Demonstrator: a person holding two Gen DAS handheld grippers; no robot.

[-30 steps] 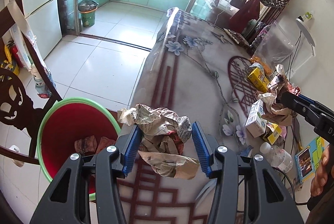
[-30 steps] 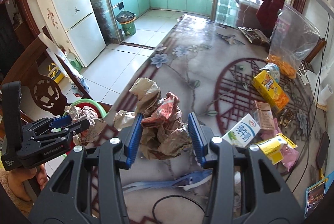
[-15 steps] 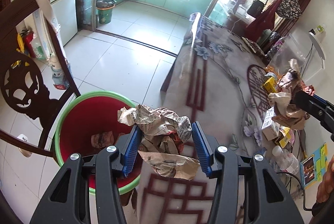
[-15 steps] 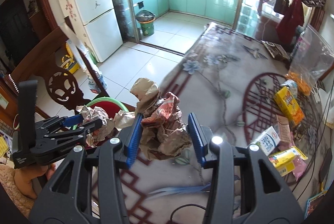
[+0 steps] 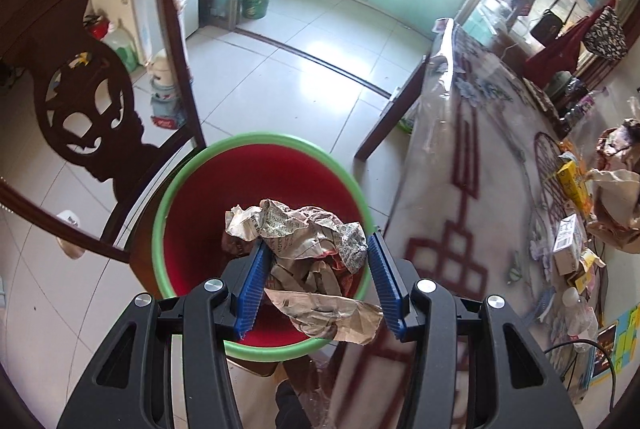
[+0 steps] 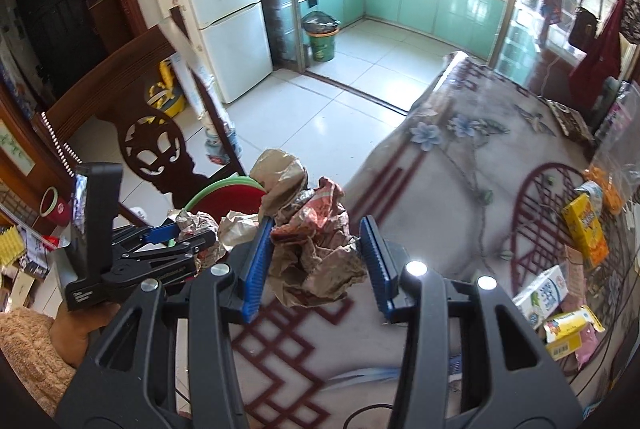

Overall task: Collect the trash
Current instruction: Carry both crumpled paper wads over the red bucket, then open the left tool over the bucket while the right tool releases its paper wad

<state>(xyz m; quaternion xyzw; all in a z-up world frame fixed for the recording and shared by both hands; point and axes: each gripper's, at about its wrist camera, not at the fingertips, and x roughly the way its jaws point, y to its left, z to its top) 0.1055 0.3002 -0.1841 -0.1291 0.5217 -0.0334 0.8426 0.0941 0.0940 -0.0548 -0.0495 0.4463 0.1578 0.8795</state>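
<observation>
Between the blue jaws of the left gripper (image 5: 316,279) a crumpled newspaper wad (image 5: 308,249) is clamped, held above the red bin (image 5: 256,185) with the green rim, beside the surface (image 5: 460,197) edge. A dark scrap is glimpsed inside the bin. The right gripper (image 6: 316,261) is closed on a brown paper wad (image 6: 312,249) over the surface. Open tiled floor (image 5: 280,69) lies beyond.

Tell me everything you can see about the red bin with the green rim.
The red bin is a round, plastic-looking bucket with a bright green rim, standing upright and open on the tiled floor, between a dark carved wooden chair and the table. Some crumpled trash shows inside it. The left gripper holds a wad of crumpled paper above its opening. Whether the chair touches it is unclear.
</observation>
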